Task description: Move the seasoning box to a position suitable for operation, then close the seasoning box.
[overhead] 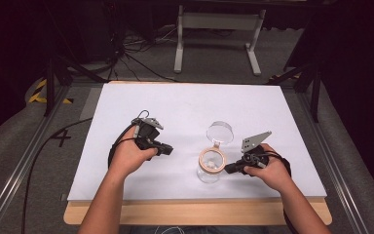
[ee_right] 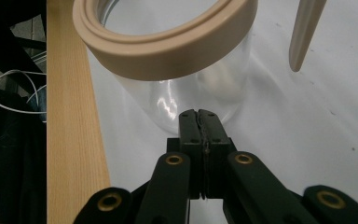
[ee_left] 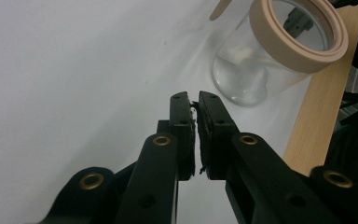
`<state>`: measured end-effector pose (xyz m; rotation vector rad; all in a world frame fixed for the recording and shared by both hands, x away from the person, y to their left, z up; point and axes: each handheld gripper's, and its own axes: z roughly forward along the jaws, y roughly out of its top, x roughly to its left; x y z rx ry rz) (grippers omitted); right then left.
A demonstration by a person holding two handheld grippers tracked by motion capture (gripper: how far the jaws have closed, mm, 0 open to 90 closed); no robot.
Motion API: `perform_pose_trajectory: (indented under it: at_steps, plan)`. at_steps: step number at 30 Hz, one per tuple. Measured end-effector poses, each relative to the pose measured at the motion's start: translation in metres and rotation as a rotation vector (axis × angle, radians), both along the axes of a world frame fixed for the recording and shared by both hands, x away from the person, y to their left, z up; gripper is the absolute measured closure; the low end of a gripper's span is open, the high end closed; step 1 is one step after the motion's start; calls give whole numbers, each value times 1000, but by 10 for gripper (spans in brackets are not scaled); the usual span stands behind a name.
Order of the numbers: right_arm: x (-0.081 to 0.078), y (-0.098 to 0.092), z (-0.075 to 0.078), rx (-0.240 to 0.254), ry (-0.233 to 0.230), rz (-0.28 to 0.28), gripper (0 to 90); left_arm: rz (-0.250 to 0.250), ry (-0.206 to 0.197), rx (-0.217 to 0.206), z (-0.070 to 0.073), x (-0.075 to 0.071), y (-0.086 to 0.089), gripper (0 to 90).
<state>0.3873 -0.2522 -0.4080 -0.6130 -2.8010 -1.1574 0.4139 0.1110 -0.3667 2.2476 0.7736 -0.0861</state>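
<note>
The white table top [overhead: 185,112] carries a wooden strip along the person's edge [overhead: 199,212]. Standing on the white surface, right of centre and toward the near edge, is a clear glass jar [overhead: 211,165] with a beige ring round its open mouth. The jar is upright. Its hinged clear lid [overhead: 220,131] is swung open to the far side and joined to the ring by a beige tab. In the left gripper view a pale whitish patch shows low inside the glass; whether it is contents or a reflection cannot be told.

The left gripper [overhead: 168,150] is held in the left hand [overhead: 129,156] to the left of the jar, well apart from it and pointing toward it. In the left gripper view its jaws stand nearly together, a thin slit between the pads, with nothing held.

The right gripper [overhead: 229,168] is held in the right hand [overhead: 268,170] just beside the jar on its right. In the right gripper view its jaws are pressed together on nothing, tips close to the glass wall low down; actual contact cannot be confirmed.
</note>
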Motion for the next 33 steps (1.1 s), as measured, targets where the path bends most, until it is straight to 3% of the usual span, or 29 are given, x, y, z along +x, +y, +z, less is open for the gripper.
perform_pose_trajectory:
  at_steps: [10, 15, 19, 21, 26, 33]
  plan:
    - [1, -4, 4, 11, -17, -19, 895, 4, -13, -41, 0, 3, -5, 856]
    - [0, -12, 10, 27, -40, -60, 896, 10, -59, -57, 5, 8, -10, 892]
    - [-3, -17, 19, 41, -73, -94, 896, 22, -77, -107, 7, 14, -17, 897]
    - [-5, -18, 23, 60, -93, -112, 896, 27, -92, -113, 8, 18, -20, 898]
    - [-13, -21, 34, 127, -125, -148, 896, 10, -119, -177, 9, 30, -29, 897]
    - [-23, -17, 43, 185, -156, -159, 897, -42, -169, -191, 15, 45, -49, 897]
